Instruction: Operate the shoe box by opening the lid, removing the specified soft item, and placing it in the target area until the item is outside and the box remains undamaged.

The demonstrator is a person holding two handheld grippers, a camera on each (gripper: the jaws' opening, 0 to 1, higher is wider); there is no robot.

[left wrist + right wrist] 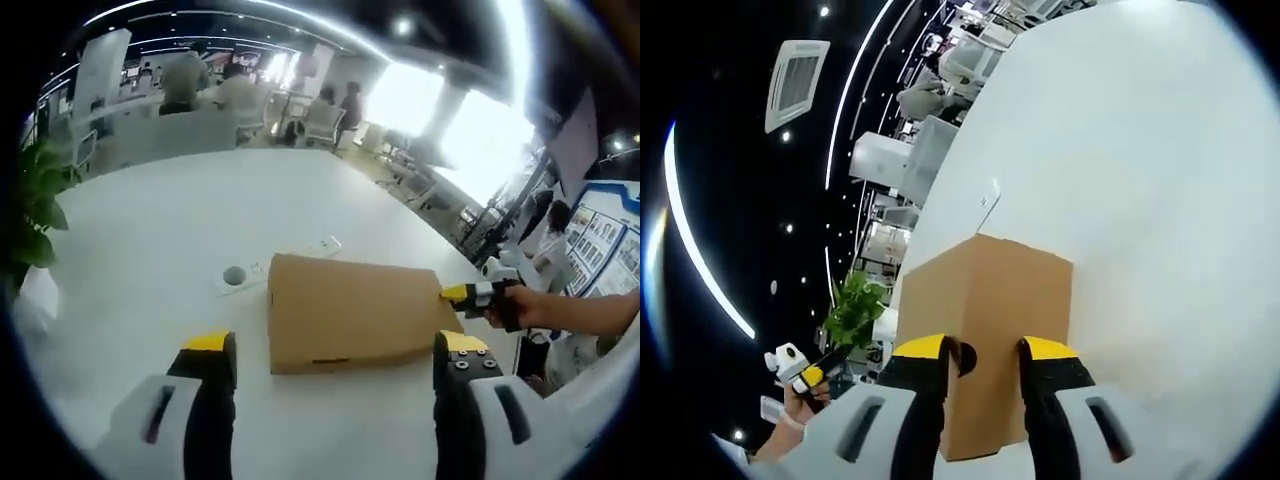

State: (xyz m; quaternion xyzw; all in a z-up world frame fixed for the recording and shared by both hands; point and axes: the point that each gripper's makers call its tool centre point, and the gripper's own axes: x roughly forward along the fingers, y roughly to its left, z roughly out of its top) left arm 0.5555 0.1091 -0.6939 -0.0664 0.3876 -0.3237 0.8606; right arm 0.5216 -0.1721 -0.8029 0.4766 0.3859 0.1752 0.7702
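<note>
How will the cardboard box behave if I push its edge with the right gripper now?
The cardboard box lies flat and low, so it probably won't tip. On the smooth white table it may slide rather than stay put. The right gripper straddles its edge; thin cardboard could dent.

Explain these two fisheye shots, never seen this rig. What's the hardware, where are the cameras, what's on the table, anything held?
There is no robot arm here. A person holds a two-jaw tool in each hand, and a camera rides on each tool, looking forward along its jaws.

In the left gripper view, the left gripper has its jaws wide apart, short of a closed cardboard shoe box lying on a white table. A small white outlet plate sits beyond the box. The right gripper comes in from the right, held by the person's hand, at the box's end.

In the right gripper view, the right gripper's jaws stand close together around that end of the box; a firm pinch can't be confirmed.
</note>
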